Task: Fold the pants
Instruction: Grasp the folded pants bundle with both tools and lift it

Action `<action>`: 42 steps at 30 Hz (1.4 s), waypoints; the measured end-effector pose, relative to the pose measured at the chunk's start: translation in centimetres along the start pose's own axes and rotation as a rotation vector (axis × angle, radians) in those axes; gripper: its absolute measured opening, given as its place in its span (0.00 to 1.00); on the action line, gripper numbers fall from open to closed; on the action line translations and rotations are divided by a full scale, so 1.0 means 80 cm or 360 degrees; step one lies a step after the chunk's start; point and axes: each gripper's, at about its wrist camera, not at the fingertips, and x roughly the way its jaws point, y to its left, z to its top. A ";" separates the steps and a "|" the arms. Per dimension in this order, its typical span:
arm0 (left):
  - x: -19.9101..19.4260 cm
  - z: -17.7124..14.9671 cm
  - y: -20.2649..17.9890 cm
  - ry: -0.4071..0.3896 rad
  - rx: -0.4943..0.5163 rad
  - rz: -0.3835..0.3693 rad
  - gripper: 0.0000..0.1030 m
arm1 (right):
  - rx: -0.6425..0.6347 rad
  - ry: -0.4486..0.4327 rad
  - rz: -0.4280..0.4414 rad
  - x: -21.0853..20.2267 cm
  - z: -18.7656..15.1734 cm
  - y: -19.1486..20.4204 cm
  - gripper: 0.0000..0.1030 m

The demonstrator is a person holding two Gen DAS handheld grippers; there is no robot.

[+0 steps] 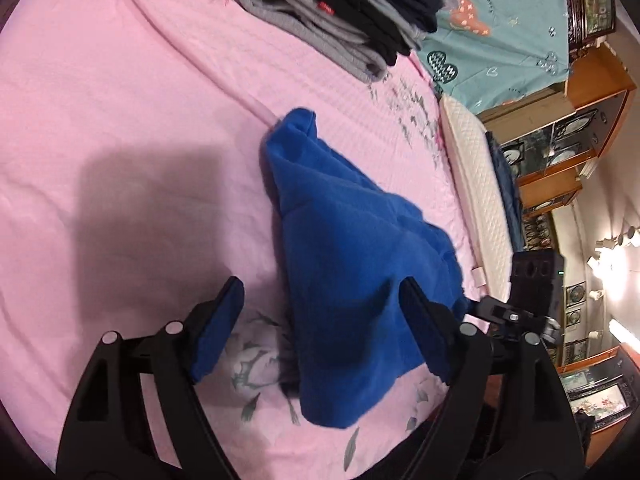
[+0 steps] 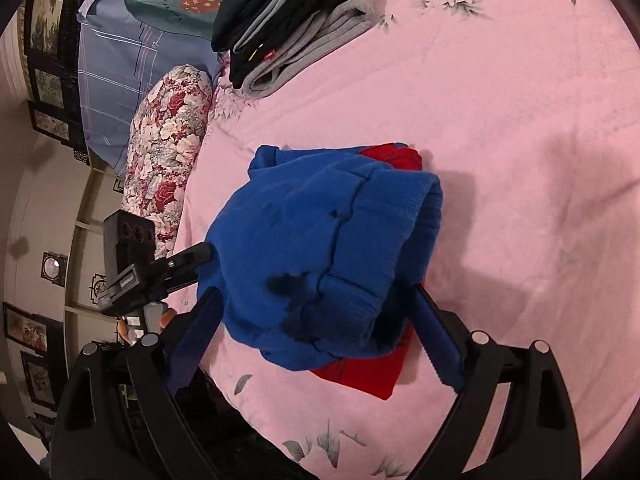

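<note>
Blue fleece pants lie bunched on the pink bedspread; in the right wrist view they show red patches at the far end and underneath. My left gripper is open, its fingers either side of the near end of the pants. My right gripper is open too, its fingers straddling the near bunched end. Each gripper shows in the other's view, the right one and the left one, at the edge of the cloth.
A stack of folded grey and black clothes lies at the far side of the bed. A teal pillow, a floral bolster and a white quilted mattress edge border the bed. Wooden cabinets stand beyond.
</note>
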 end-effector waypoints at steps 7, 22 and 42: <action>0.025 0.022 0.003 0.0111 -0.0025 -0.0018 0.79 | 0.0027 0.0046 -0.0147 0.023 0.008 -0.008 0.90; 0.068 0.027 -0.010 0.0190 0.0037 -0.0131 0.85 | 0.0074 0.0109 0.0003 0.040 0.020 -0.028 0.99; -0.041 0.111 -0.152 -0.0305 0.0470 0.0245 0.47 | -0.0385 -0.0180 -0.0151 0.001 0.098 0.107 0.49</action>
